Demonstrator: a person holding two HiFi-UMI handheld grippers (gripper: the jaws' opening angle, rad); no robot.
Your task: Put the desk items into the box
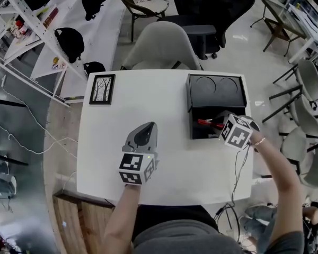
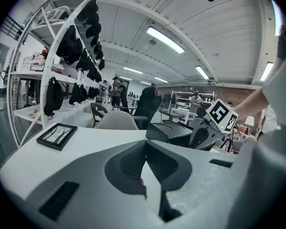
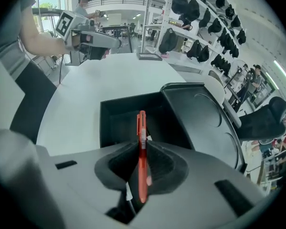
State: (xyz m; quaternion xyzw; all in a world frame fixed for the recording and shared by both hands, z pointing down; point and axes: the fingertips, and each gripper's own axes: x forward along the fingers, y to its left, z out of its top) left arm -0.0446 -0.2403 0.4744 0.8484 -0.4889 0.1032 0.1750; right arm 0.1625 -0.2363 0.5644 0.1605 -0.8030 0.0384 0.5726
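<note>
A black box (image 1: 193, 132) stands open at the right of the white table (image 1: 164, 102), its lid (image 1: 217, 90) folded back behind it. My right gripper (image 1: 218, 122) points steeply down over the box and is shut on a red pen (image 1: 205, 123). In the right gripper view the red pen (image 3: 141, 149) stands upright between the jaws of the right gripper (image 3: 142, 144), above the box's dark hollow (image 3: 115, 123). My left gripper (image 1: 148, 127) rests low over the middle of the table, jaws together and holding nothing. A framed picture (image 1: 102, 89) lies at the far left.
A grey chair (image 1: 161, 49) stands against the table's far edge, with black office chairs behind it. Shelving with black bags runs along the left. More chairs stand to the right of the table. The framed picture (image 2: 57, 135) lies left of my left gripper (image 2: 144, 144).
</note>
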